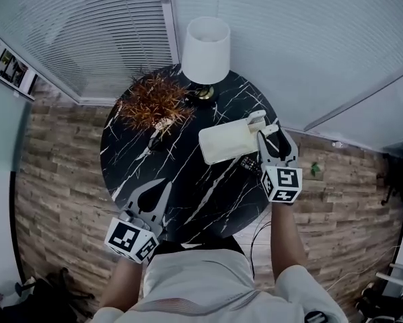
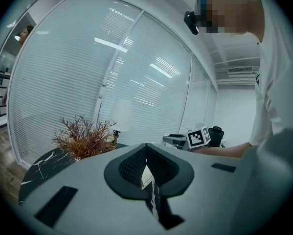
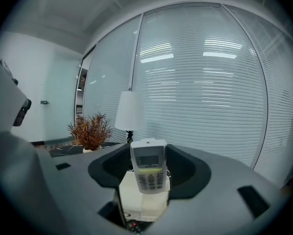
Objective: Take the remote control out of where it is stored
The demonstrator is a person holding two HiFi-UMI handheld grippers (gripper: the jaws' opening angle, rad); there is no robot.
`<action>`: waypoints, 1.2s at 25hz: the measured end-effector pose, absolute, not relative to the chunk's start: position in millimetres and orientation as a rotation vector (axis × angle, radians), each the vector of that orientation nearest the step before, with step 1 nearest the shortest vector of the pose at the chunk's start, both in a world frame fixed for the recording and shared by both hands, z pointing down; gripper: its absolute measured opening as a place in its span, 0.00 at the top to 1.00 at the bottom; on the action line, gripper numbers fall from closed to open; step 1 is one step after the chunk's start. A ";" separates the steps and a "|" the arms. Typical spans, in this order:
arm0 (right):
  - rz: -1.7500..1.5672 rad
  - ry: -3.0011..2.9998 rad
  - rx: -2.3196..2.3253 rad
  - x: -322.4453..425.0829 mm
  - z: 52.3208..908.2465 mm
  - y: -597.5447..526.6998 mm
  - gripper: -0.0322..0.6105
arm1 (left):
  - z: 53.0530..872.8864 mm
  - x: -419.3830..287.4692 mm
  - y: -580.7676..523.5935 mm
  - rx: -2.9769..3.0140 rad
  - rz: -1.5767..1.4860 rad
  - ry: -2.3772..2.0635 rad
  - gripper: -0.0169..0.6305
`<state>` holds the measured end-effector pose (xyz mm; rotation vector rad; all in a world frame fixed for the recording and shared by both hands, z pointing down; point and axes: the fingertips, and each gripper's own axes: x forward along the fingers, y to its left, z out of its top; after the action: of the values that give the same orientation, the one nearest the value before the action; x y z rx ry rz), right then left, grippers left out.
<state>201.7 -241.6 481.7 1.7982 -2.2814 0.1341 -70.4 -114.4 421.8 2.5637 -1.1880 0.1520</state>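
"Where did the right tongs [image 1: 268,134] stand?"

"Clamped on the white remote control [image 3: 147,166], raised over its cream storage box [image 1: 221,143] on the bench [image 1: 188,180]. Left tongs [image 1: 162,186] clenched, empty. The removal looked nearly complete."

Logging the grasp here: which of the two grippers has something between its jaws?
The right gripper: its jaws clamp the white remote control by the cream box. The left gripper's jaws are together, empty.
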 end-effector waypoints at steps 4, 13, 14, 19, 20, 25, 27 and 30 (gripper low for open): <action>0.163 -2.274 1.729 201.2 473.5 -207.4 0.58 | 415.4 -68.8 -107.1 2.589 0.123 -1.157 0.96; 0.370 -2.152 1.505 195.4 524.0 -114.5 0.59 | 406.7 -62.4 -87.5 2.650 0.081 -1.059 0.96; 0.391 -2.128 1.466 193.6 533.4 -106.4 0.59 | 405.8 -61.7 -85.7 2.655 0.081 -1.051 0.96; 0.420 -2.009 1.252 181.2 582.6 -77.7 0.59 | 403.9 -64.0 -76.2 2.662 0.088 -1.039 0.96; 0.419 -1.988 1.215 178.7 592.3 -73.9 0.59 | 403.9 -65.1 -73.7 2.662 0.090 -1.040 0.96; 0.410 -1.919 1.065 166.6 632.9 -65.7 0.59 | 405.5 -77.4 -63.8 2.651 0.105 -1.061 0.96; 0.391 -1.909 1.019 160.7 642.9 -67.0 0.59 | 405.6 -82.9 -61.9 2.642 0.106 -1.078 0.96; 0.359 -1.888 0.932 152.9 658.1 -70.4 0.59 | 406.5 -88.1 -60.8 2.631 0.108 -1.097 0.96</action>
<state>152.9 -70.4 658.1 0.9325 -1.8882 0.3586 -88.1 -60.8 406.5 2.6313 -1.0970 0.1081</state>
